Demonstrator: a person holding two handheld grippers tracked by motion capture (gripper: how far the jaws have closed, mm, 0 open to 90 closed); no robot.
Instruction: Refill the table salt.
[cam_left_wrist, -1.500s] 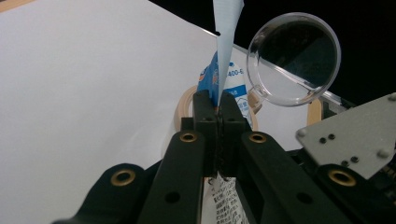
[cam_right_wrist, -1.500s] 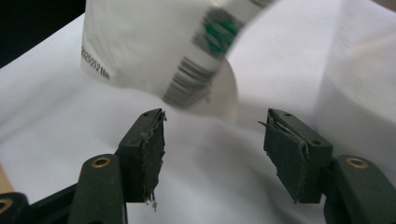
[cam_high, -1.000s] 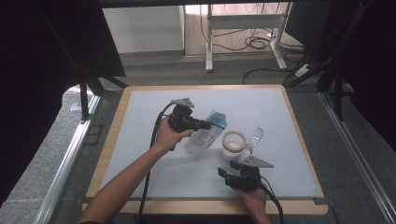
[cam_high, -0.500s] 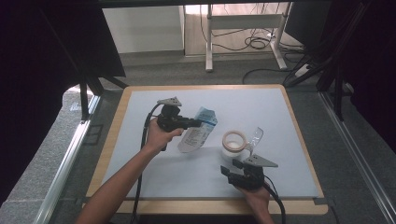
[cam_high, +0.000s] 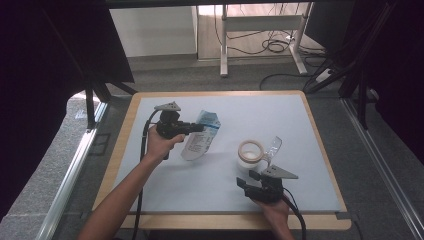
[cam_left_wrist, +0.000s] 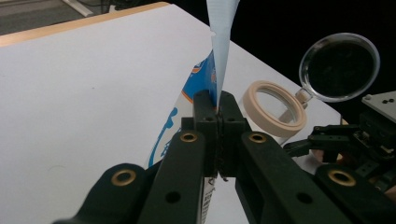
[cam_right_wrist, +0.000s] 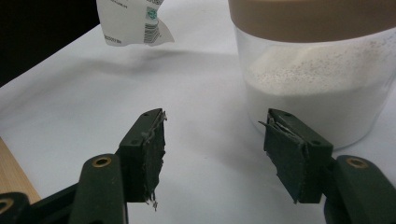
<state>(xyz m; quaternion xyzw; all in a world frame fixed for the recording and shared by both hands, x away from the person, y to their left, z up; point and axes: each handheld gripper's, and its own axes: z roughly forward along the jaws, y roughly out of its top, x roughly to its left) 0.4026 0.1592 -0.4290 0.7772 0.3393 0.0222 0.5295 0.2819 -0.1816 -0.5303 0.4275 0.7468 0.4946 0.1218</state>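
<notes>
My left gripper is shut on the top edge of a white pouch with blue print, which hangs tilted above the white table mat. In the left gripper view the jaws of my left gripper pinch the pouch's thin seam. A clear jar with a beige rim holds white powder, and a clear round scoop stands beside it. My right gripper stays open near the front edge, just short of the jar, with nothing between the jaws of that right gripper.
The mat lies on a wooden board whose edge runs close behind my right gripper. Dark frame posts stand at both sides. A desk leg and cables lie on the floor beyond the far edge.
My left gripper has carried the pouch leftward, away from the jar. The right gripper and the jar have stayed put.
</notes>
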